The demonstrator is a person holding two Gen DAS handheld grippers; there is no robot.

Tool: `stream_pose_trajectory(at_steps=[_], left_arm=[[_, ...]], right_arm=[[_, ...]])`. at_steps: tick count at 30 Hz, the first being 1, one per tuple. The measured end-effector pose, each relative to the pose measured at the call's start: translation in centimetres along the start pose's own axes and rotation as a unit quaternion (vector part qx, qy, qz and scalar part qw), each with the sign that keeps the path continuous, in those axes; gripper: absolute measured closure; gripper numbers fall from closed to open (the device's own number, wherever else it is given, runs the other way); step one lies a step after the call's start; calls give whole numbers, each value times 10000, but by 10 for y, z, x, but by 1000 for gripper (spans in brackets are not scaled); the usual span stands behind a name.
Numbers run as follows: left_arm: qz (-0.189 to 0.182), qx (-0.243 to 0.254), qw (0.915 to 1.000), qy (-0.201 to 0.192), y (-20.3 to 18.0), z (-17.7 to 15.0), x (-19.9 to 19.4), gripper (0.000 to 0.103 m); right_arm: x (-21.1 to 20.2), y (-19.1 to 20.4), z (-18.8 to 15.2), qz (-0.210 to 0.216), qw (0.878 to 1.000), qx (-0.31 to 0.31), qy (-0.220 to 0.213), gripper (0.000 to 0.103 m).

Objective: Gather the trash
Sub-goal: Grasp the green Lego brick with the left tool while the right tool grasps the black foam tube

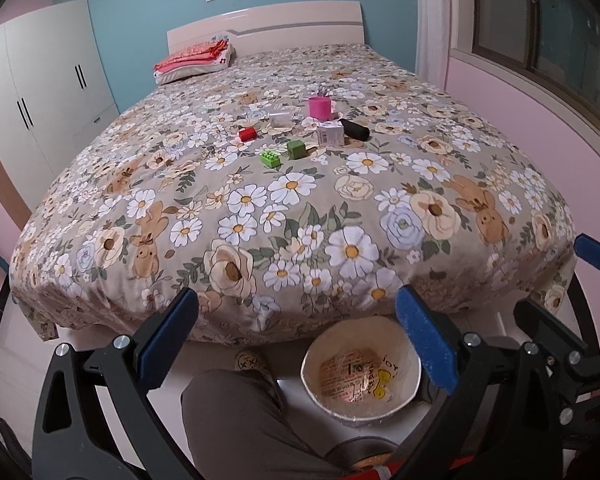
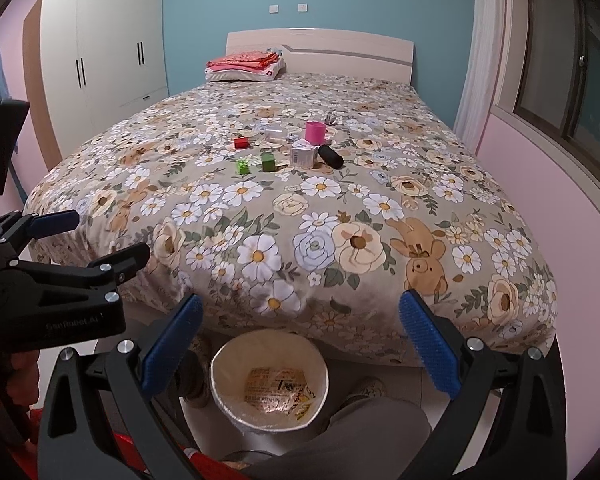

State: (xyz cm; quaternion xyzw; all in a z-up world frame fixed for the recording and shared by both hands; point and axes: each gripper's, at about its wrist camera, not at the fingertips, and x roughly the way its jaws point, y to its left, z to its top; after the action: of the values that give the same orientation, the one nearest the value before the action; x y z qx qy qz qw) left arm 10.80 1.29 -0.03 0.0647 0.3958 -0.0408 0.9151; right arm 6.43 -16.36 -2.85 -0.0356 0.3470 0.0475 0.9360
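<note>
Small items lie mid-bed: a pink cup [image 1: 320,106] [image 2: 315,131], a white carton [image 1: 331,134] [image 2: 303,155], a black cylinder [image 1: 354,129] [image 2: 331,157], a clear box [image 1: 280,119], a red spool [image 1: 247,134] [image 2: 241,143], a green cube [image 1: 296,149] [image 2: 267,162] and a green brick [image 1: 270,158] [image 2: 243,166]. A white trash bin [image 1: 312,350] [image 2: 220,360] with a wrapper inside stands on the floor at the bed's foot. My left gripper [image 1: 296,340] is open and empty above the floor. My right gripper [image 2: 300,344] is open and empty over the bin.
The floral bedspread [image 1: 260,208] covers the bed. Folded red cloth on a pillow [image 1: 196,62] lies by the headboard. A white wardrobe [image 1: 40,92] stands left, a window [image 1: 540,40] right. The person's leg [image 1: 240,420] and slippers are below.
</note>
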Motion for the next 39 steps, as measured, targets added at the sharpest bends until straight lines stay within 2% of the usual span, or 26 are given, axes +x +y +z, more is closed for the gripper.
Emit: stream_pose_trajectory(at_steps=[6,18,29,39], left_arm=[[-61,-249,9996,120,13,32,42,7],[10,-1085,9931,446,41,98,137,7],[127,-1748,9821,689,51,147,233,7],[456,-2210,9698,923,63,166,319,7]], right_arm=[[35,-7,26,-8,10000,-8,84,3],[125,-17,81,350,9992,-75,167,3],[223,-50,131,93,9995,-183,222,3],[331,-90,163,154,9975,-417,551,3]])
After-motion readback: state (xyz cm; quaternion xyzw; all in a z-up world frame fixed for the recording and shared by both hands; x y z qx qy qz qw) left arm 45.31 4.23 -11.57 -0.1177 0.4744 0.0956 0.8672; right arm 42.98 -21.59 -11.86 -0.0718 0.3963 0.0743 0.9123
